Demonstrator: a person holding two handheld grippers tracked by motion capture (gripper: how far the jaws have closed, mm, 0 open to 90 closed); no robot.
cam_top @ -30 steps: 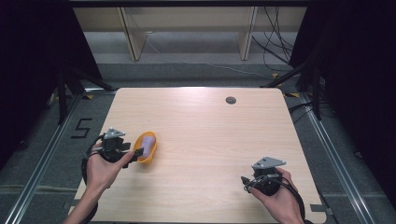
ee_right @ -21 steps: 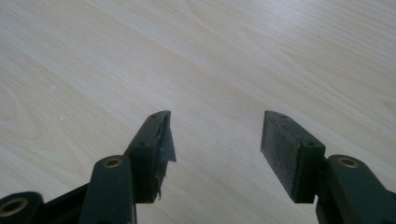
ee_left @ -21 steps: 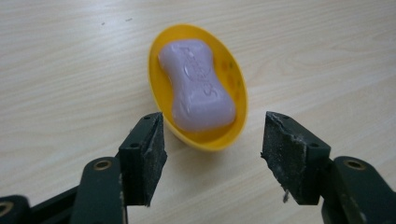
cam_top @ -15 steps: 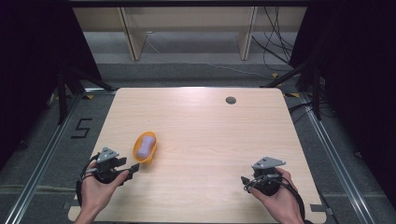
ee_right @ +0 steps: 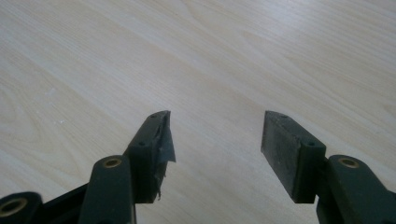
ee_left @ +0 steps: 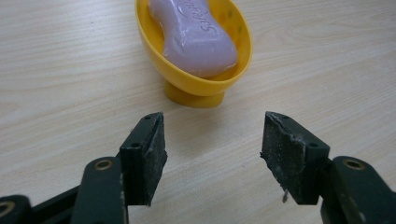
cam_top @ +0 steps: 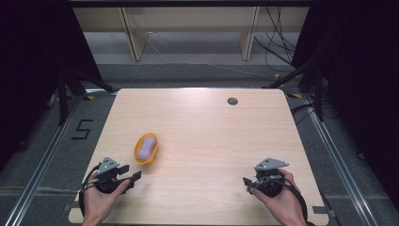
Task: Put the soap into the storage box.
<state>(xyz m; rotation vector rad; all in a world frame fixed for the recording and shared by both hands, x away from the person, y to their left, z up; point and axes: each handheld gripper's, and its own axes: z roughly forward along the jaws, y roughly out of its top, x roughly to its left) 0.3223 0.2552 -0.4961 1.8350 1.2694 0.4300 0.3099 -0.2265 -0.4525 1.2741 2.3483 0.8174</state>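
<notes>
- The yellow dish (cam_top: 146, 149) stands on the light wood desk (cam_top: 207, 127), on its left half
- A purple soap bar (cam_top: 146, 147) lies inside the dish, and it has letters pressed into its top
- The left tool (cam_top: 130, 175) is near the front left corner of the desk, just in front of the dish and a little to its left
- A hand (cam_top: 96, 200) holds the left tool, and its jaws point toward the dish
- In the left gripper view, the left tool (ee_left: 212, 149) is open, with only bare desk between its two black pads
- The dish (ee_left: 196, 81) sits a little way past those pads, and they do not touch it
- The right tool (cam_top: 248, 182) is near the front right corner of the desk, well apart from the dish
- Another hand (cam_top: 282, 202) holds the right tool
- In the right gripper view, the right tool (ee_right: 215, 144) is open too, and it holds nothing
- A small dark round hole (cam_top: 232, 100) is in the desk near its far edge
</notes>
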